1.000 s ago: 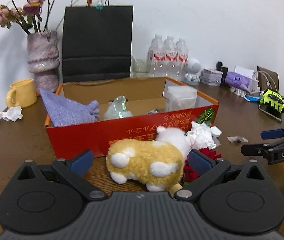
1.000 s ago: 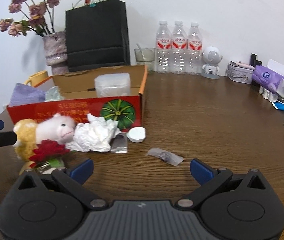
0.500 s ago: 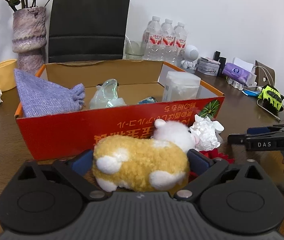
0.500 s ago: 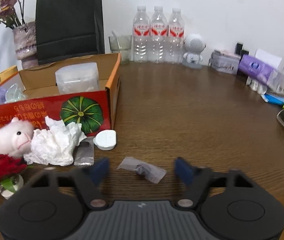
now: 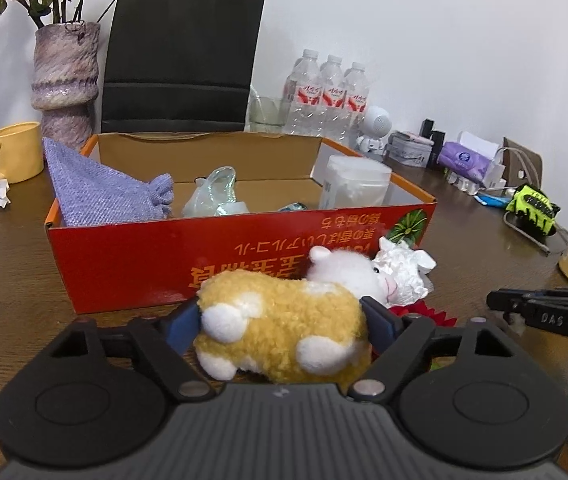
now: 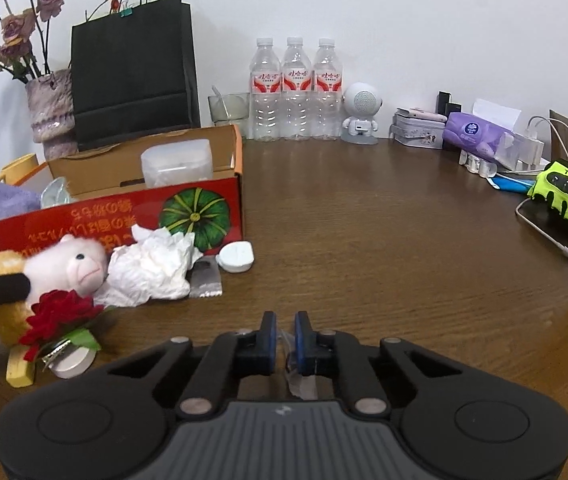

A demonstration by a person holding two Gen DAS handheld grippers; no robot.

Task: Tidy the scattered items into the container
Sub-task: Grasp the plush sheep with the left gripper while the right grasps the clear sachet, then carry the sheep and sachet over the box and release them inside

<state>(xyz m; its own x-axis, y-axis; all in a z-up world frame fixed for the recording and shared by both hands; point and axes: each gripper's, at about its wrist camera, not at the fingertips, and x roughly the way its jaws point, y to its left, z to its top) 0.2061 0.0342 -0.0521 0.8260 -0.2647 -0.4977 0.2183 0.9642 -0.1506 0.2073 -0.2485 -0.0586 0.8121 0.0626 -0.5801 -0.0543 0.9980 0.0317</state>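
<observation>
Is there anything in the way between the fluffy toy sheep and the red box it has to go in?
Only the box's own front wall. The toy sheep, with the left gripper closing around it, lies on the table right before the red box, so it must go up over that wall. Inside, bare floor shows behind the clear plastic piece.

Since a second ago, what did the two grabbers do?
The left gripper moved in around the fluffy yellow-and-white plush sheep; its jaws have just been closing and now touch the sheep's sides. The right gripper came forward and shut on the small clear plastic packet. The red cardboard box and crumpled white tissue stayed put.
</observation>
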